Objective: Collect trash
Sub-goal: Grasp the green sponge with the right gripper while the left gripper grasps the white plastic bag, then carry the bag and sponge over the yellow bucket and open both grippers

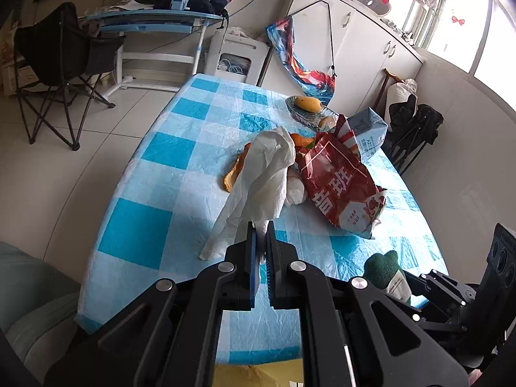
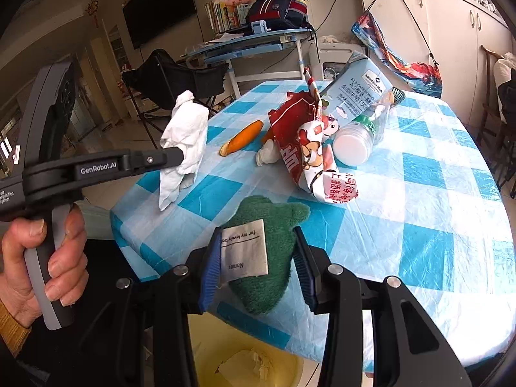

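My left gripper (image 1: 261, 229) is shut on a crumpled white tissue (image 1: 267, 174) and holds it above the blue checked table; it also shows in the right wrist view (image 2: 185, 135). My right gripper (image 2: 258, 251) is shut on a green cloth (image 2: 274, 251) with a white label, at the table's near edge. A pile of trash lies mid-table: a red snack bag (image 2: 300, 142), a milk carton (image 2: 358, 87), a plastic bottle (image 2: 354, 142) and an orange peel (image 2: 242, 137). A yellow bin (image 2: 248, 358) with paper in it stands below the table edge.
A dish with a mango (image 1: 308, 104) sits at the table's far side. A black folding chair (image 1: 61, 61) and a blue desk (image 1: 154, 22) stand beyond the table on the left. White cabinets (image 1: 364, 42) line the right wall.
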Tool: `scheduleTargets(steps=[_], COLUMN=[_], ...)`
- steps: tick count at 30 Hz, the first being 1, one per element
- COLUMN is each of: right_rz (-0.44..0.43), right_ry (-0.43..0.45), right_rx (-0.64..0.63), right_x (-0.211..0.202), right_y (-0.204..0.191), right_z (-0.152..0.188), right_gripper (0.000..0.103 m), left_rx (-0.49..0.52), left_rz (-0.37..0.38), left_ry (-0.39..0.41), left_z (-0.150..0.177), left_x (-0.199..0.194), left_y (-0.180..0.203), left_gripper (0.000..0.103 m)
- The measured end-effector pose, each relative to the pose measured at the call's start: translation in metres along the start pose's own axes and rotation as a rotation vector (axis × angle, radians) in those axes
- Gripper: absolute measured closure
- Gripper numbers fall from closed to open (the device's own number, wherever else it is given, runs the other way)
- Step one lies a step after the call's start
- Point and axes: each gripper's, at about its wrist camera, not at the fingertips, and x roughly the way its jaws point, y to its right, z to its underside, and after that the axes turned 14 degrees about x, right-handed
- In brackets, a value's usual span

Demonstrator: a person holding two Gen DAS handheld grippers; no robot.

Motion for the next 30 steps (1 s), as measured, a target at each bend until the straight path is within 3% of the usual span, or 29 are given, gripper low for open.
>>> scheduleTargets(steps=[10,30], right_rz=[0.036,0.042], right_ry=[0.076,0.114], right_rx=[-0.01,-0.027], right_x=[-0.03,-0.057], right_y=[0.005,0.004], right_z=[0.003,0.019], right_gripper=[0.061,0.061], left_rx=[0.078,0.111], left_rz=[-0.049,-0.01], left_ry=[0.0,-0.02], left_z=[0.027,0.068], left_x=[-0.024,-0.067], left_y=[0.034,0.061], left_gripper=[0.097,0.097])
